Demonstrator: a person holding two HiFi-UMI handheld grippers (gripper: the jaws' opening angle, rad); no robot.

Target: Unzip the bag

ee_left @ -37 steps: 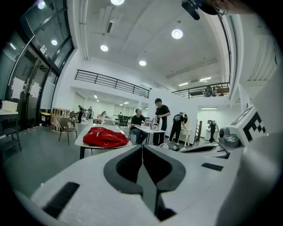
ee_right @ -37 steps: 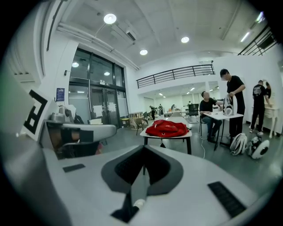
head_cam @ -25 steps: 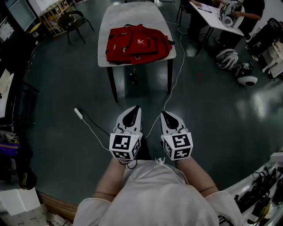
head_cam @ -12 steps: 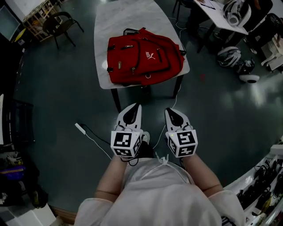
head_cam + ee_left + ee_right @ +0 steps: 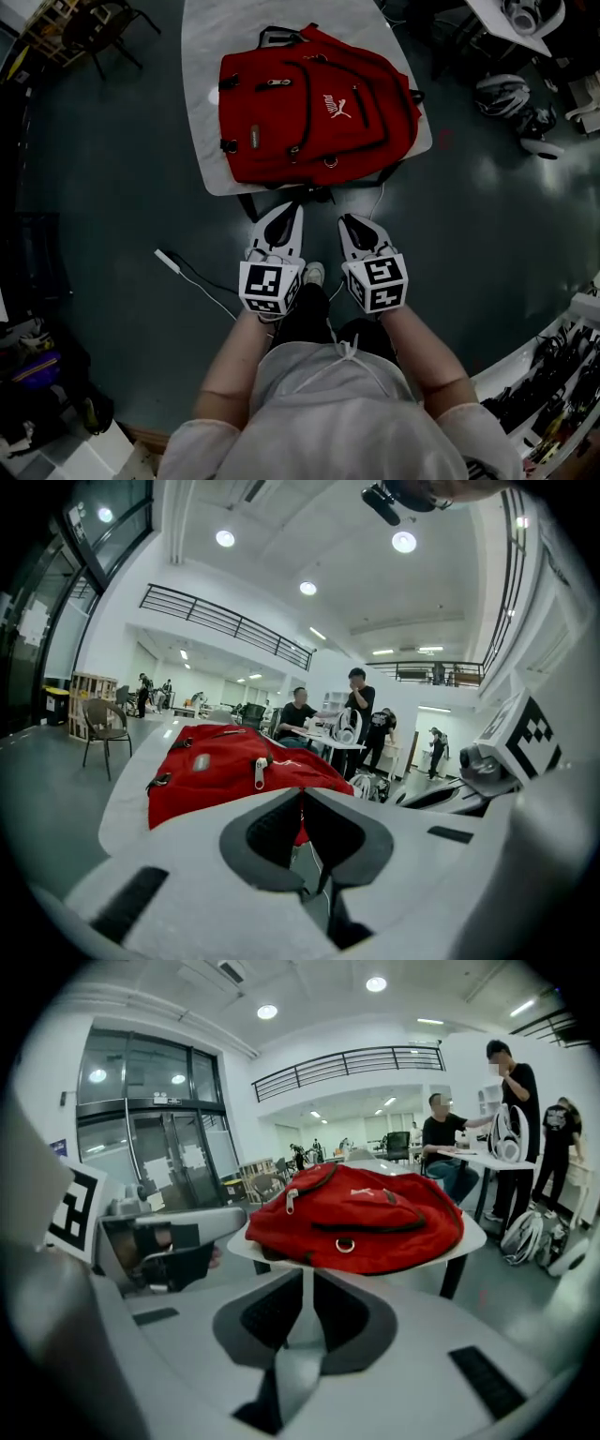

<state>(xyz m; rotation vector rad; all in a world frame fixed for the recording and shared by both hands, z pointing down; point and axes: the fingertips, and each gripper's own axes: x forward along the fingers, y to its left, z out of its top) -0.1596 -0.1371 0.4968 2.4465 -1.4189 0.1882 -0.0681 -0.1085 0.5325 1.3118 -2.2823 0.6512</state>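
Note:
A red backpack (image 5: 309, 103) lies flat on a white table (image 5: 202, 141) at the top of the head view, its zippers closed. My left gripper (image 5: 289, 208) and right gripper (image 5: 349, 221) are side by side just short of the table's near edge, apart from the bag. Both are shut with nothing between their jaws. In the left gripper view the backpack (image 5: 216, 766) lies ahead of the left gripper (image 5: 302, 794), with a silver zipper pull (image 5: 260, 772) on top. The right gripper view shows the backpack (image 5: 356, 1213) beyond the right gripper (image 5: 305, 1274), with a metal ring (image 5: 345, 1244) on its front.
A white plug with a cable (image 5: 169, 258) lies on the dark floor to the left. Helmets (image 5: 502, 94) sit on the floor at the right. A chair (image 5: 103, 19) stands at the top left. Several people (image 5: 450, 1138) are at a desk (image 5: 487, 1159) behind the table. Cluttered gear (image 5: 553, 375) lines the lower right.
Both grippers and the person have come forward to the table. The backpack now looks larger and closer, just beyond the jaw tips. Both grippers stay shut and empty.

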